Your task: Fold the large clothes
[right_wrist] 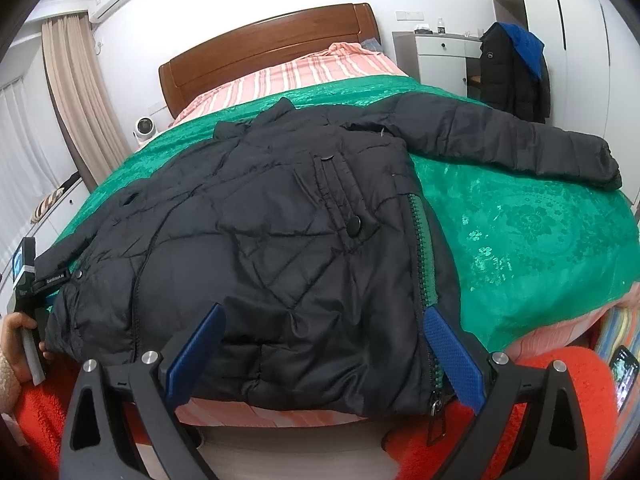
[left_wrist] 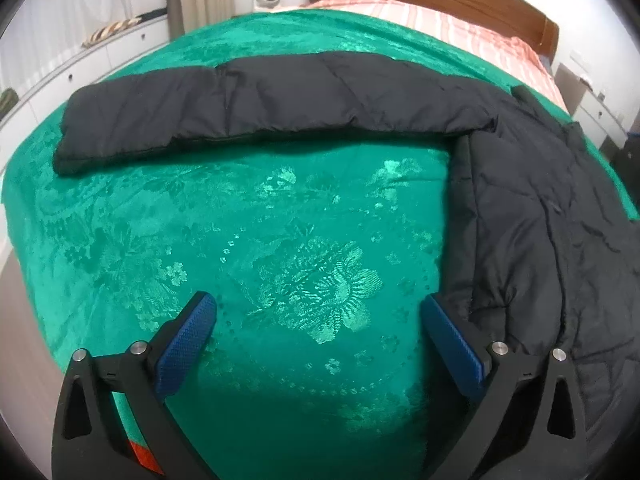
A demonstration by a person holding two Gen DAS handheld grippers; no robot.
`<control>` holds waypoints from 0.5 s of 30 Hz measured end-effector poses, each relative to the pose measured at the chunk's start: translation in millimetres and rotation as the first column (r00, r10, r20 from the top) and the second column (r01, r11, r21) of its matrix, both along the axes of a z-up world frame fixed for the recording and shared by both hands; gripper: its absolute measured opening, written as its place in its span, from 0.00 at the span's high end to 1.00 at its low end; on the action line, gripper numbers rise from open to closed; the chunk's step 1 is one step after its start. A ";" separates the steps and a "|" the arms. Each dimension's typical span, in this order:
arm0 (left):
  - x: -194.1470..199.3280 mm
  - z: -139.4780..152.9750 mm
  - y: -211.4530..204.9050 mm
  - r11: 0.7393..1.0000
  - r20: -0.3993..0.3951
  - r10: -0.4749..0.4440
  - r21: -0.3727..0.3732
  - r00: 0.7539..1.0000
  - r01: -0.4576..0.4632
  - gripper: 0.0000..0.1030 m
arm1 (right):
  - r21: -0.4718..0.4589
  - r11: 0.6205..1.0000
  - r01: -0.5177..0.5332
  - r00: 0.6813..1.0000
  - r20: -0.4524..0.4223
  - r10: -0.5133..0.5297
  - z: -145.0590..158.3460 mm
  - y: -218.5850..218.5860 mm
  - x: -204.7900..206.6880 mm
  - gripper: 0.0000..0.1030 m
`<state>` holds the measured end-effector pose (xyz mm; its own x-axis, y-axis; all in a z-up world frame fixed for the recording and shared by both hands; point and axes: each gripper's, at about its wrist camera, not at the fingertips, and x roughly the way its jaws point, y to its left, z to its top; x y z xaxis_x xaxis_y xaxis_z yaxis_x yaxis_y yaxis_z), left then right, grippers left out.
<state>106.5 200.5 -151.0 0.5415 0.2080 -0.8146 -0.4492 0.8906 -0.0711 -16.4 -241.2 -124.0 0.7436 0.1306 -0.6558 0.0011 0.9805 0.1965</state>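
A black quilted jacket lies spread on a green bedspread, its front up and one sleeve stretched out to the right. In the left wrist view the other sleeve reaches left across the bedspread and the jacket's body fills the right side. My left gripper hovers open over bare bedspread, its right finger beside the jacket's edge. My right gripper stands open over the jacket's hem, near the zipper. Nothing is between either pair of fingers.
A wooden headboard and striped pink sheet lie beyond the bedspread. A dark coat hangs by a white cabinet at the right. A hand holds the left gripper's handle at the left edge. Red fabric sits below, with a phone.
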 end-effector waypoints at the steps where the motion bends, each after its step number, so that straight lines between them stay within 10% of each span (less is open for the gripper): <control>1: -0.1 -0.7 -0.7 1.000 -0.004 -0.003 0.006 1.000 0.003 0.00 | 0.001 1.000 0.000 1.000 0.002 0.000 0.0 -0.1 0.2 0.04; 10: -13.0 15.9 1.7 1.000 0.026 -0.005 -0.007 1.000 0.005 0.01 | 0.009 1.000 0.015 0.998 0.068 -0.015 15.6 -15.9 -1.5 0.04; 15: -24.1 46.3 3.5 0.994 0.118 -0.012 0.108 0.993 -0.001 0.01 | 0.163 0.977 0.138 0.978 0.132 -0.160 47.3 -105.9 30.7 0.04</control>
<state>82.4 204.0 -104.6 0.6337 0.2881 -0.7179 -0.4384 0.8984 -0.0265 14.3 -347.1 -76.6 0.8470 0.1008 -0.5219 0.1062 0.9300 0.3520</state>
